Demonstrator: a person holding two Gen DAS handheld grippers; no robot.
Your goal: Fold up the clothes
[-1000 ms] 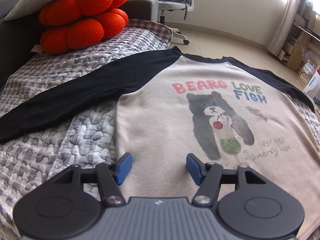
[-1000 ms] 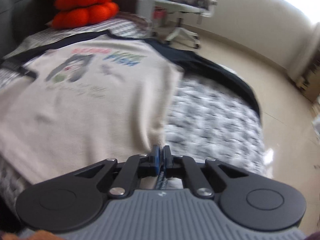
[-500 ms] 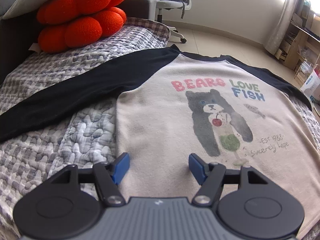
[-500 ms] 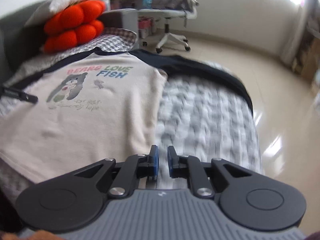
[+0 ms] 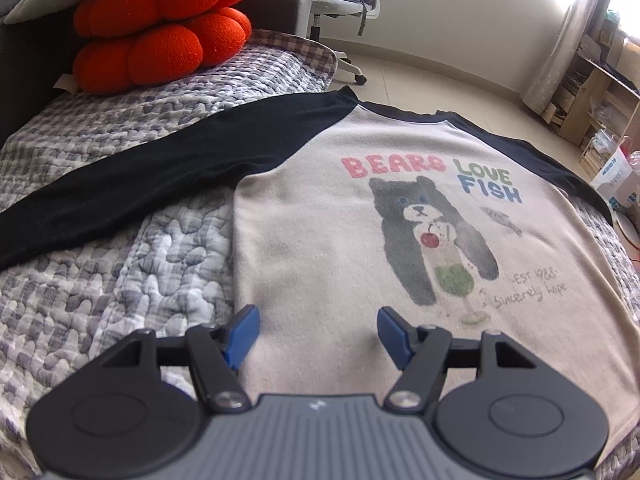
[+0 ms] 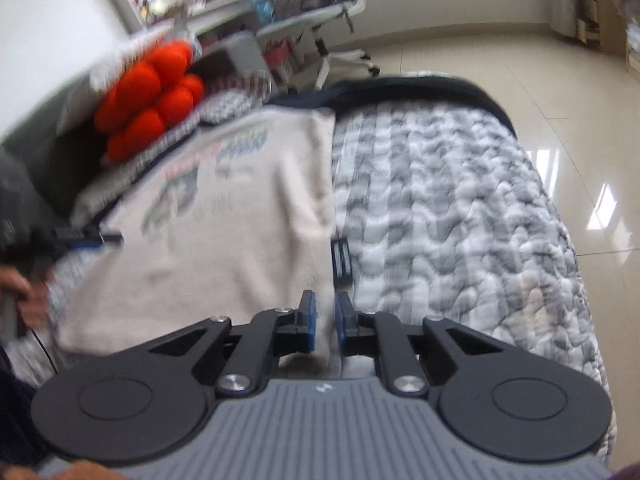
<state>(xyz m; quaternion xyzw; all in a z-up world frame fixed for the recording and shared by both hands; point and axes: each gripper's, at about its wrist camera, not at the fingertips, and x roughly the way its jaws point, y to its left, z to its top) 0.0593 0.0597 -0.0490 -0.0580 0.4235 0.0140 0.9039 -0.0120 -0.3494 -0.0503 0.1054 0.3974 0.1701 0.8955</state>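
Quilted bed (image 5: pixel 120 288) holds shirt (image 5: pixel 320 240), hem hidden; left gripper (image 5: pixel 316 330) spread wide, right gripper (image 6: pixel 325 318) slightly parted, blurred.

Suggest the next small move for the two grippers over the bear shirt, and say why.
Probably ease the left gripper down and close it on the hem of the shirt. Its jaws stand wide open above the cream fabric, holding nothing. The right gripper has only a narrow gap, at the shirt's side edge near the hem. The shirt lies flat and unfolded on the quilt, so both bottom corners need gripping first.
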